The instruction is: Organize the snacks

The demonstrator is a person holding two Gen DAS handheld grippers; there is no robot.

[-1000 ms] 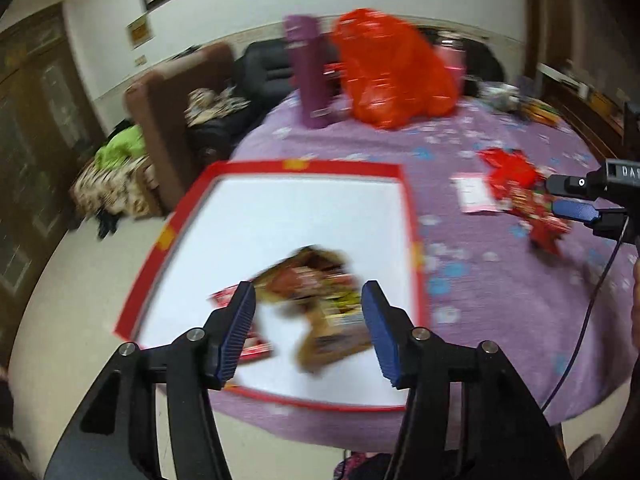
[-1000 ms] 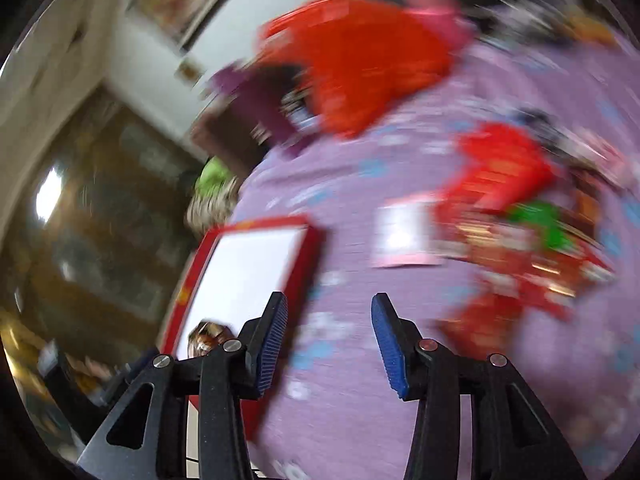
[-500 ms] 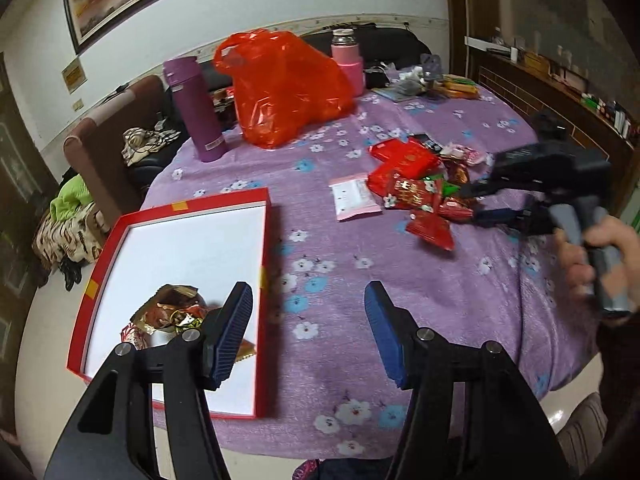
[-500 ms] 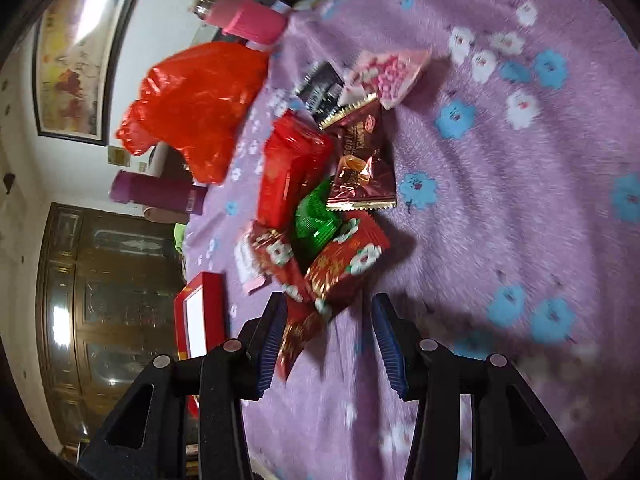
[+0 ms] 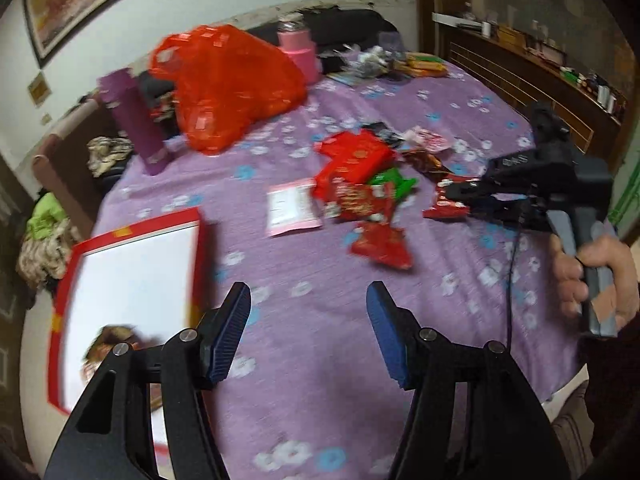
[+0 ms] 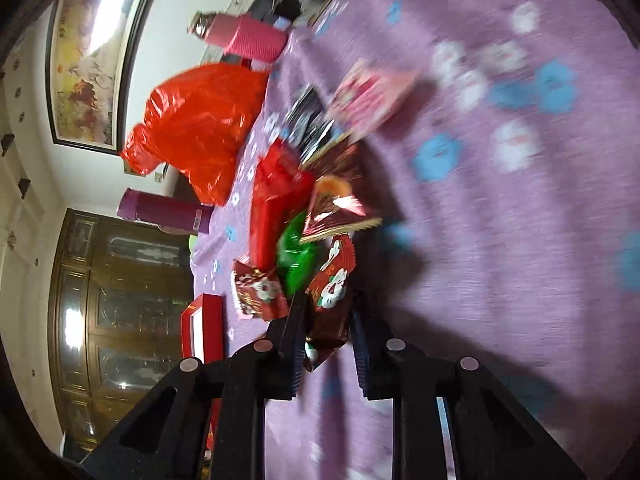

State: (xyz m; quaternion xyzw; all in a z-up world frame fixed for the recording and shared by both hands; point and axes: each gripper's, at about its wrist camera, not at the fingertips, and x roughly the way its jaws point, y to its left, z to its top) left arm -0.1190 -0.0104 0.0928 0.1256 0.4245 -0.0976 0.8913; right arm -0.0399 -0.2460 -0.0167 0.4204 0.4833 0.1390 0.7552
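Right hand-held gripper just closed on red snack packet.

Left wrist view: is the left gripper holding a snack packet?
No, the left gripper stands open over bare purple tablecloth, with nothing between its pads.

Right gripper, jaws just closed onto a dark red snack packet printed with white flowers, at the near edge of the snack pile on the purple floral tablecloth. Beyond the pile: orange-red plastic bag, pink flask, purple flask; red-rimmed tray left of the pile, near the table edge
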